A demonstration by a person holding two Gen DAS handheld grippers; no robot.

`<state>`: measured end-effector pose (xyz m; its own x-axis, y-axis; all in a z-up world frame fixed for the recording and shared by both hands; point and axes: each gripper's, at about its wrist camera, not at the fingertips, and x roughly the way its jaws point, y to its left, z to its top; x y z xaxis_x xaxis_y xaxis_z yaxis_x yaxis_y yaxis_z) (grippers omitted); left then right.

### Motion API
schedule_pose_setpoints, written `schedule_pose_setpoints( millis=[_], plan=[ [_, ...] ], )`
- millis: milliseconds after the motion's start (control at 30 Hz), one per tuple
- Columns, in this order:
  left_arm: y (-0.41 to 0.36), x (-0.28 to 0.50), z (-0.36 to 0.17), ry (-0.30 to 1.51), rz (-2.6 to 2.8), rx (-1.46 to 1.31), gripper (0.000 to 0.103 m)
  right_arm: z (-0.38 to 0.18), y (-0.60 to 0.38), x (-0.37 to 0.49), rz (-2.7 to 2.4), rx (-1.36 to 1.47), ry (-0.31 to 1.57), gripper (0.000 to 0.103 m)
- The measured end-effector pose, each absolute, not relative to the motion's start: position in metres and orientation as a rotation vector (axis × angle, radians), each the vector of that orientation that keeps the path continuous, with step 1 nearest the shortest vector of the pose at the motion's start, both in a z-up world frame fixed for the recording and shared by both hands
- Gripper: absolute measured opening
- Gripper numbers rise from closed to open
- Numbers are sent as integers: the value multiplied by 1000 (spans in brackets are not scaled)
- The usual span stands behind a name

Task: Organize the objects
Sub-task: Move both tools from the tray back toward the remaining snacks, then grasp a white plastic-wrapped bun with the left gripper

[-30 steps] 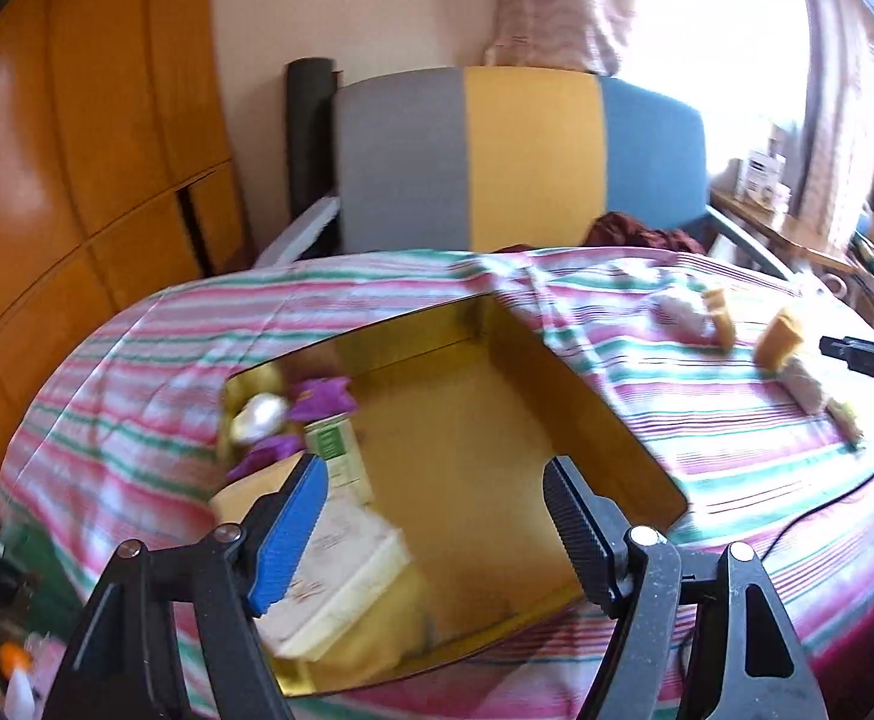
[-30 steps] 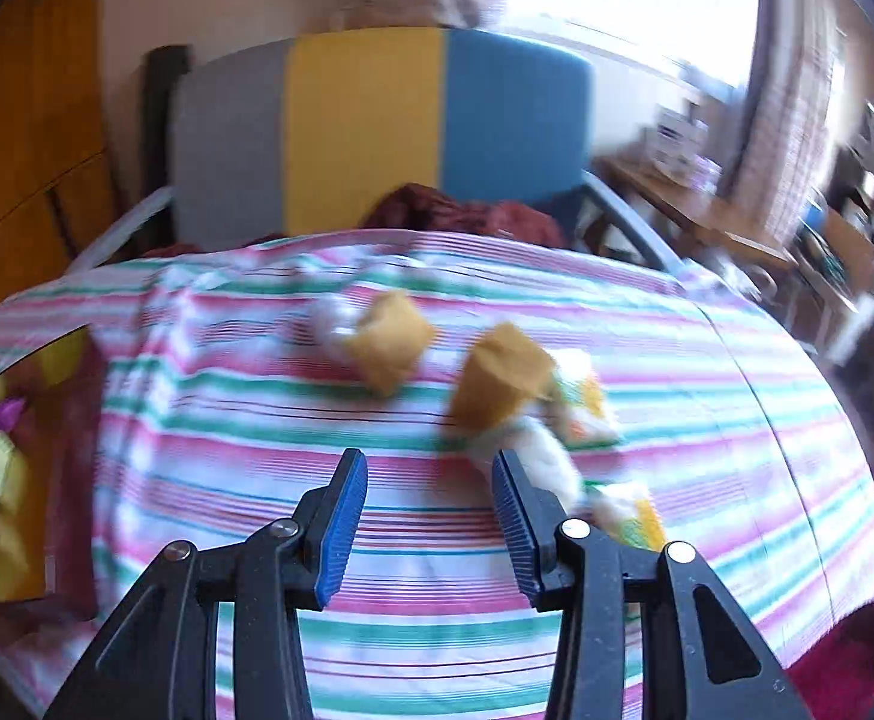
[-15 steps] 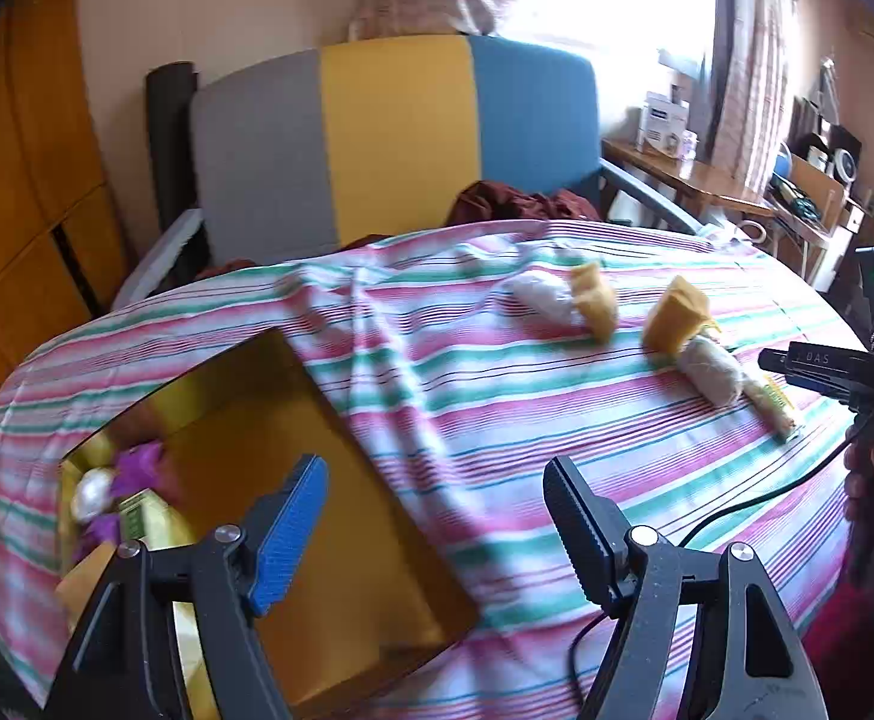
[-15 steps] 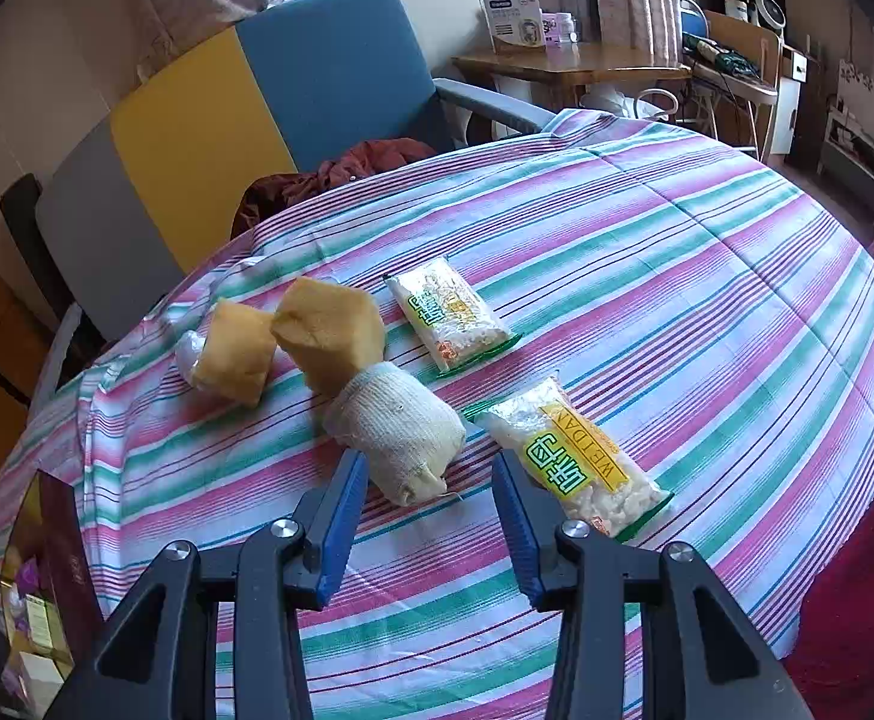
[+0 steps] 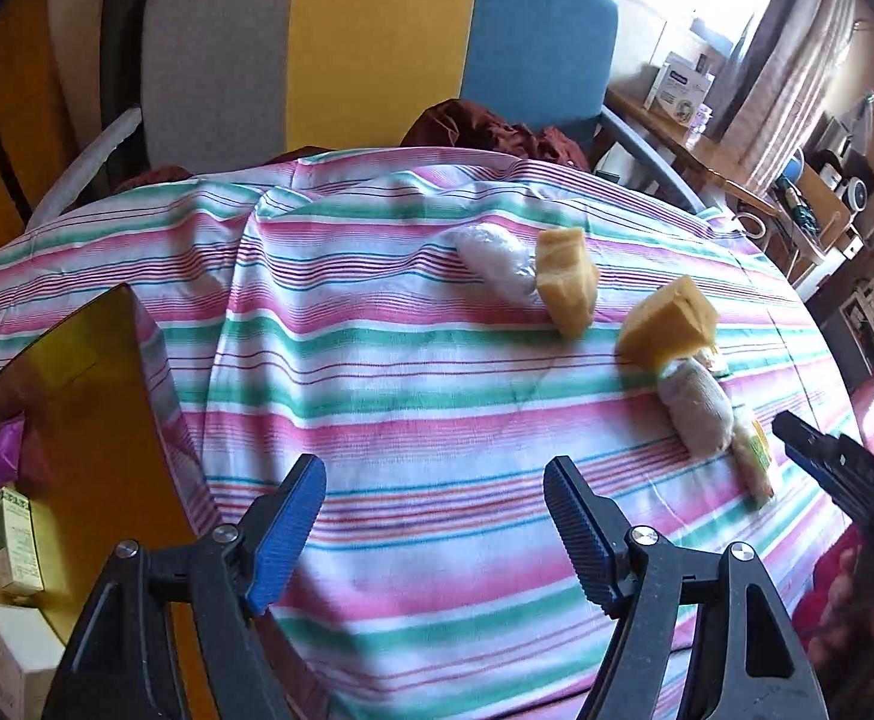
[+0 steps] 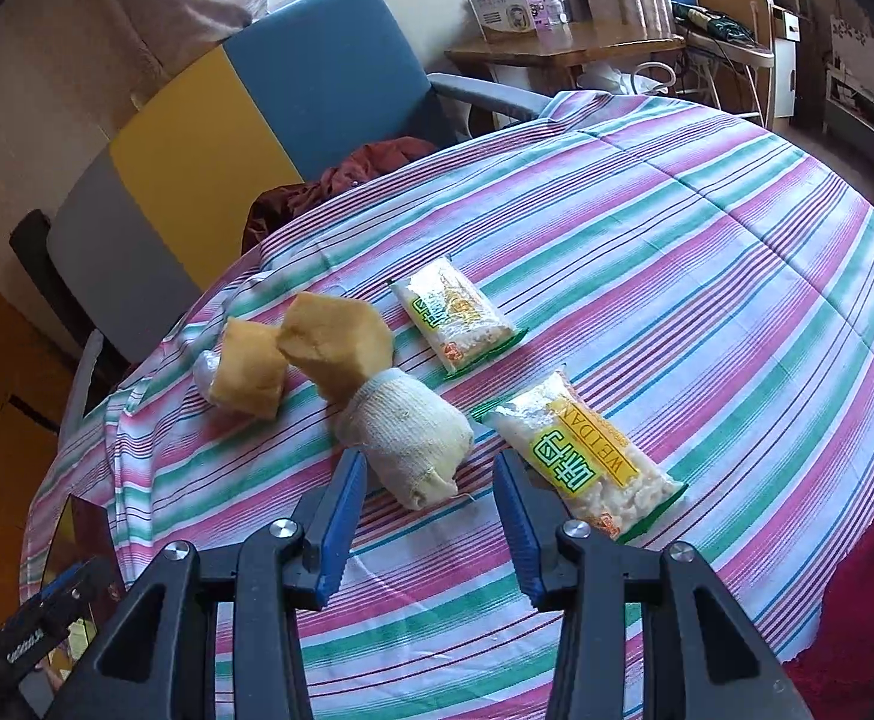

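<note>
A rolled white cloth (image 6: 407, 441) lies on the striped tablecloth (image 6: 676, 276), just ahead of my open right gripper (image 6: 431, 474). Two yellow sponges (image 6: 335, 345) (image 6: 249, 369) and a clear wrapped bundle (image 6: 204, 367) lie behind it. Two snack packets (image 6: 583, 471) (image 6: 454, 315) lie to its right. My left gripper (image 5: 434, 489) is open and empty over bare cloth. In its view the sponges (image 5: 565, 282) (image 5: 670, 321) and the cloth roll (image 5: 694, 408) are far right. The gold box (image 5: 95, 420) at left holds small packets (image 5: 14, 540).
A grey, yellow and blue chair (image 5: 377, 42) with a dark red cloth (image 5: 490, 126) on its seat stands behind the table. A wooden side table (image 6: 562, 48) with boxes is at the back right. The right gripper's tip (image 5: 820, 456) shows in the left wrist view.
My left gripper has swung right, away from the gold box, toward the table's middle. My right gripper has moved closer to the white cloth roll, which now sits just ahead of its jaws.
</note>
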<state>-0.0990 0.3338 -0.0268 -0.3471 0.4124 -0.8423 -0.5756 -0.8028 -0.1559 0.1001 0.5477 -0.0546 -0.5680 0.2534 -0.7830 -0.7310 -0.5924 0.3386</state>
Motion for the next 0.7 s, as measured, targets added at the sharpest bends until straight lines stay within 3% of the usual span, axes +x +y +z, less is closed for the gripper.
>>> schedule_pose_setpoints(
  millis=[167,433,700],
  plan=[
    [355,-116,-30,223,2187,-1259,74,-53,543,96,2209,-953,892,44],
    [391,-154,-39,164,2185,-1278,49,-54,537,90,2250,-987,885,45],
    [427,-192,-60,48,2162,-1368,46,-56,533,85,2276,-1023,889,45]
  ],
)
